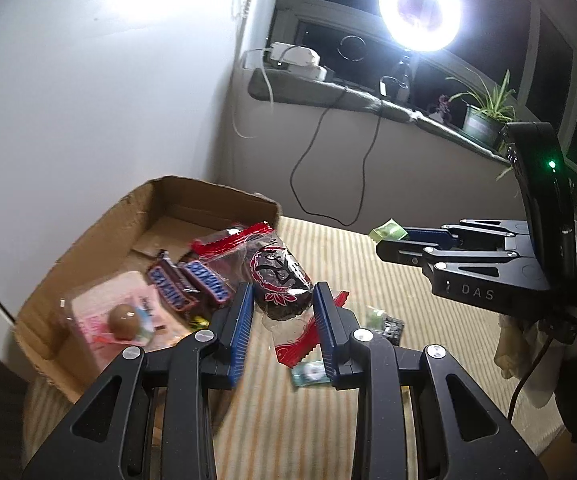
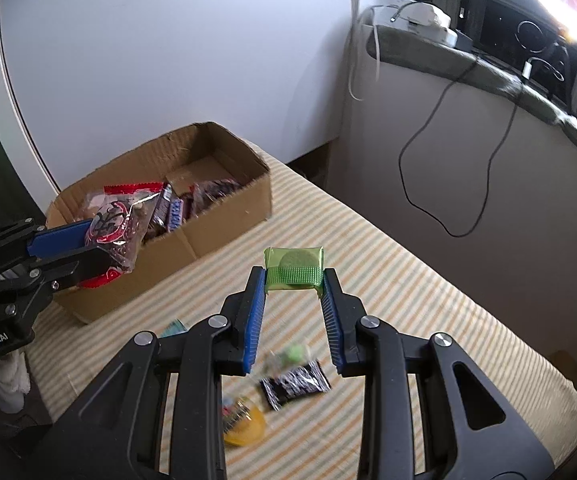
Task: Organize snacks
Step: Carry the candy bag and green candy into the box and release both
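**Both grippers carry snacks above the striped table**

Left wrist view: the left gripper (image 1: pixel 282 304) is clamped on a clear, red-edged packet (image 1: pixel 278 280) with a dark cake inside, held in the air just beside the cardboard box (image 1: pixel 100 232). The box holds candy bars (image 1: pixel 192 286) and a pink pack (image 1: pixel 116 316). To the right, the right gripper (image 1: pixel 392 240) pinches a green packet (image 1: pixel 388 232). Small wrappers (image 1: pixel 384 322) lie on the table (image 1: pixel 368 420) below.

Right wrist view: the right gripper (image 2: pixel 294 278) grips the green packet (image 2: pixel 294 268) by its sides, raised over the table (image 2: pixel 408 288). At left, the left gripper (image 2: pixel 88 246) holds the red-edged packet (image 2: pixel 114 226) against the box's (image 2: pixel 224 208) near wall. A black sachet (image 2: pixel 294 384) and a yellow item (image 2: pixel 246 426) lie on the table.
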Tool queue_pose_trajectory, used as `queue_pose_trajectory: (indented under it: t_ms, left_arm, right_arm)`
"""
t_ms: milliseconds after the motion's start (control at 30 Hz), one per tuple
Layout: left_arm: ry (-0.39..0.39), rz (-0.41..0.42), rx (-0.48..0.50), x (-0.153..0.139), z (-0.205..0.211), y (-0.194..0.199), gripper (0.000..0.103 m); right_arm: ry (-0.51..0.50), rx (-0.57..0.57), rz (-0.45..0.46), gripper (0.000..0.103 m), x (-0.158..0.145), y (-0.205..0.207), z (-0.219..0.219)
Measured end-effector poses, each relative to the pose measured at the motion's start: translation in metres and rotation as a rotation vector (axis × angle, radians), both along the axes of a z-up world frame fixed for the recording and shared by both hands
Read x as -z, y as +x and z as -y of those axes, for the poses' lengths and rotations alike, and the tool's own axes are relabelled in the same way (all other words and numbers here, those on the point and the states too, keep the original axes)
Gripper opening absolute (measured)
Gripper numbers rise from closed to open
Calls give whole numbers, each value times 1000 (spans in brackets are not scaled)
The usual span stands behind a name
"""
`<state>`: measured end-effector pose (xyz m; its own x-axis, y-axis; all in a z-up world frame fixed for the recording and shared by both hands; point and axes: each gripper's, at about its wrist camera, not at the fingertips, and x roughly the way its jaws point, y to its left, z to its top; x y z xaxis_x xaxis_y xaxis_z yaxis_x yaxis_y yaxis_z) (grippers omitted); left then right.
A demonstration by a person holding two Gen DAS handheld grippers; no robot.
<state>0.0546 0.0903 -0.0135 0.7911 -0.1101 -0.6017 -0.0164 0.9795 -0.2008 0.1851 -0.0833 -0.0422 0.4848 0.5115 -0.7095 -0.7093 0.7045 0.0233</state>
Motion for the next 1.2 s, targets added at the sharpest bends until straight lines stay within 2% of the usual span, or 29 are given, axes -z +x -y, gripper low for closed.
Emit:
queue_pose_trajectory:
  t_ms: [533,800,1200]
  left_arm:
    - [4,-6,-84,6,-48,9,29]
    - [6,-17,-110,11,-63,14,29]
    - [3,-40,-123,20,-73,19,29]
  right_arm:
    - [-2,-80,-15,29,-4,23,-73]
    - [-5,-114,-48,29,6,37,-106]
    - [-9,-147,-93,29,22,48,-132]
